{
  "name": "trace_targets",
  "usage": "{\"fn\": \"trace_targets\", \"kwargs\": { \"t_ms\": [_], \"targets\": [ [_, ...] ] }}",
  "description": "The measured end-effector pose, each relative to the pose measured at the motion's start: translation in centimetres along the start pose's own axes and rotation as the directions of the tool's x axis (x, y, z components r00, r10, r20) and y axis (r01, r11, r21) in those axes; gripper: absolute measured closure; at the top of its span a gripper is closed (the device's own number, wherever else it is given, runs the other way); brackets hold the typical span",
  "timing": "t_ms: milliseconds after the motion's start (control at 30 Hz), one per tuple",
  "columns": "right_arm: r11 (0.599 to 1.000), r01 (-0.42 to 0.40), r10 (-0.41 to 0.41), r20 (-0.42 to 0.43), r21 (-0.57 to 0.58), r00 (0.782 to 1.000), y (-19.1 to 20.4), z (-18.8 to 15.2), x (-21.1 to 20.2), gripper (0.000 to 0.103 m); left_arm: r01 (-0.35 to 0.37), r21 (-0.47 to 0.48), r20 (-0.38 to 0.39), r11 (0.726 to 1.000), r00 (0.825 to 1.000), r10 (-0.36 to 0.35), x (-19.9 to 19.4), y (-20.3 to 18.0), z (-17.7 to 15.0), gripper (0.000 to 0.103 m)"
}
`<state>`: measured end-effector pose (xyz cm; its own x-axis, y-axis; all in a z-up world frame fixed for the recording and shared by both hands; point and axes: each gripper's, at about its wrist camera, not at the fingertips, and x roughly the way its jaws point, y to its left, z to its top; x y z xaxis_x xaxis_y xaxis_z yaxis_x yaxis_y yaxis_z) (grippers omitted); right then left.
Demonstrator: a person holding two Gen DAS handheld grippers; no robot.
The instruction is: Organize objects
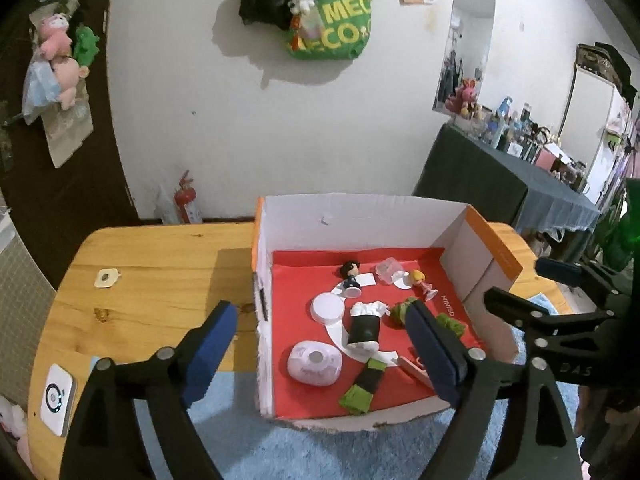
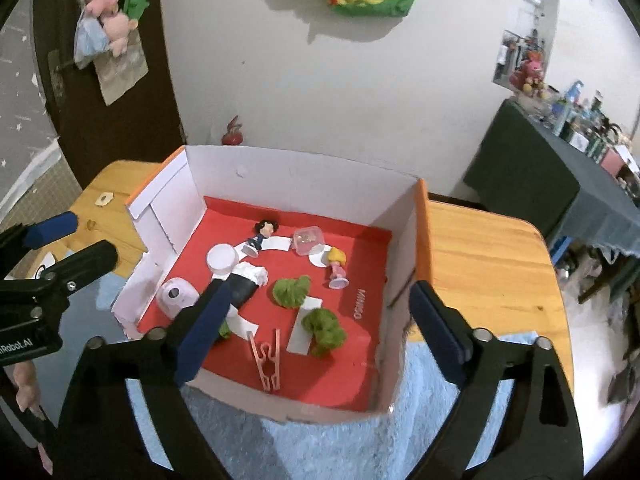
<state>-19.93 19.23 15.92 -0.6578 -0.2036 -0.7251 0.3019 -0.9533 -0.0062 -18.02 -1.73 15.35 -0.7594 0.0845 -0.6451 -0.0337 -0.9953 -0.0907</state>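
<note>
A white cardboard box [image 1: 360, 216] [image 2: 304, 168] with a red floor stands on the wooden table. In it lie a dark-haired figurine [image 1: 351, 278] [image 2: 261, 234], a blonde doll [image 1: 420, 282] [image 2: 336, 264], a clear plastic cup [image 1: 387, 270] [image 2: 306, 240], a white lid [image 1: 328, 307] [image 2: 221, 258], a black-and-white garment [image 1: 365, 326], a white round device [image 1: 314, 362] [image 2: 174, 296], green fuzzy socks [image 2: 290, 290] [image 2: 324, 330] and a pink hanger [image 2: 266, 364]. My left gripper [image 1: 324, 354] is open and empty over the box's near left. My right gripper [image 2: 320, 334] is open and empty above the near edge.
A light blue towel [image 1: 240, 432] [image 2: 340, 440] lies under the box's near side. A small round tag [image 1: 105, 278] and a white device [image 1: 58, 398] lie on the table [image 1: 152, 264] left of the box. A cluttered dark-draped side table [image 1: 500, 184] stands at right.
</note>
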Motion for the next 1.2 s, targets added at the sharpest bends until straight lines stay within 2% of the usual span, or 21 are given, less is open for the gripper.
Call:
{"fn": "trace_targets", "kwargs": {
  "t_ms": [100, 200, 300, 400, 600, 867, 1000, 1200],
  "targets": [
    [1.0, 0.021, -0.022, 0.043, 0.021, 0.999, -0.6, -1.2, -1.6, 0.01, -0.014, 0.006, 0.037, 1.0, 0.999, 0.014, -1.1, -0.1, -1.0, 0.012],
    [0.999, 0.006, -0.009, 0.069, 0.047, 0.998, -0.1, -2.0, -2.7, 0.01, -0.018, 0.013, 0.063, 1.0, 0.998, 0.018, -2.3, -0.2, -2.1, 0.007],
    [0.999, 0.003, -0.008, 0.097, 0.051, 0.995, 0.0, -3.1, -3.7, 0.009, -0.037, 0.021, 0.096, 0.999, 0.995, 0.035, -3.4, -0.4, -3.4, 0.006],
    [0.999, 0.002, -0.008, 0.117, 0.049, 0.993, 0.5, -4.4, -4.4, 0.009, -0.039, 0.025, 0.103, 0.999, 0.994, 0.036, -4.2, -0.5, -4.4, 0.002],
    [0.998, 0.009, -0.016, 0.123, 0.063, 0.992, 1.1, -6.9, -4.6, 0.007, -0.042, 0.012, 0.117, 0.999, 0.992, 0.04, -5.3, -0.6, -6.7, 0.0],
    [0.997, 0.005, -0.01, 0.065, 0.082, 0.998, 1.2, -10.5, -2.6, 0.006, -0.009, 0.009, 0.052, 1.0, 0.999, 0.009, -4.4, -1.1, -10.3, 0.0],
    [0.995, -0.003, 0.001, 0.023, 0.101, 1.0, 1.0, -12.3, -1.1, 0.006, 0.002, -0.017, -0.009, 1.0, 1.0, -0.002, -3.0, -1.0, -12.3, 0.0],
    [0.994, -0.001, 0.004, -0.027, 0.106, 1.0, 0.8, -14.3, 0.7, 0.006, -0.008, -0.022, -0.077, 1.0, 0.997, 0.006, -1.0, -1.3, -14.6, 0.0]
  ]
}}
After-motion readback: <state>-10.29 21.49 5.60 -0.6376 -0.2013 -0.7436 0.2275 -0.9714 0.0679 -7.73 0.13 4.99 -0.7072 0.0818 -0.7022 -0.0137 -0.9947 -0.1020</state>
